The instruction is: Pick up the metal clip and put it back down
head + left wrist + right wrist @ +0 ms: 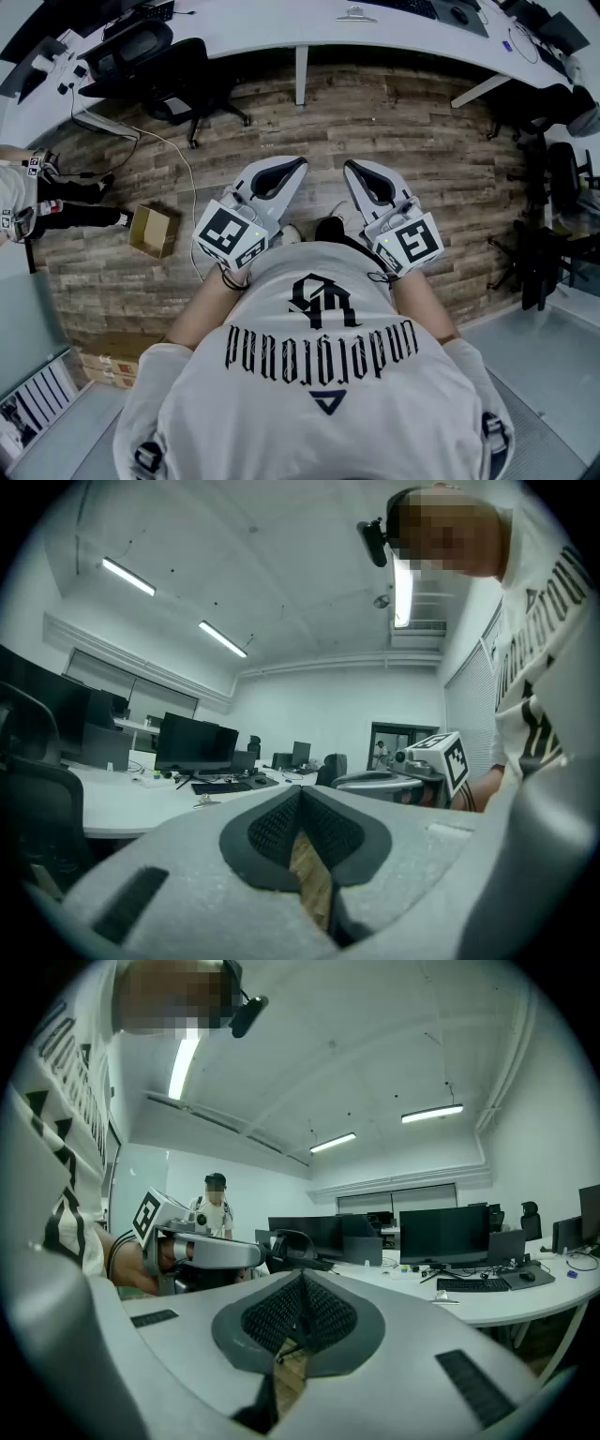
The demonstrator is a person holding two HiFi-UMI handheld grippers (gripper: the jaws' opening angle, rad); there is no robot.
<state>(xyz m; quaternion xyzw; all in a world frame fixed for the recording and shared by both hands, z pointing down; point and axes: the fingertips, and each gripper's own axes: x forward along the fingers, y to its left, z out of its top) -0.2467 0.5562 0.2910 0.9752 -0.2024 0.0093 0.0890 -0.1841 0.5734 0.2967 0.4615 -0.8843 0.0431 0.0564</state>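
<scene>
A small metal clip [356, 14] lies on the white desk [281, 37] far ahead of me; it also shows as the clip [204, 801] in the left gripper view and the clip [444, 1297] in the right gripper view. My left gripper [296, 166] and right gripper [350, 168] are held side by side close to my chest, over the wooden floor [403, 122]. Both are well short of the desk. The left gripper [300, 791] is shut with nothing in it, and the right gripper [302, 1279] is shut and empty too.
Black office chairs [159, 66] stand at the left of the desk and another chair [553, 178] at the right. A cardboard box [153, 231] sits on the floor to the left, with a cable beside it. Another person [28, 192] stands at far left. Monitors [457, 1235] and a keyboard [473, 1284] are on the desk.
</scene>
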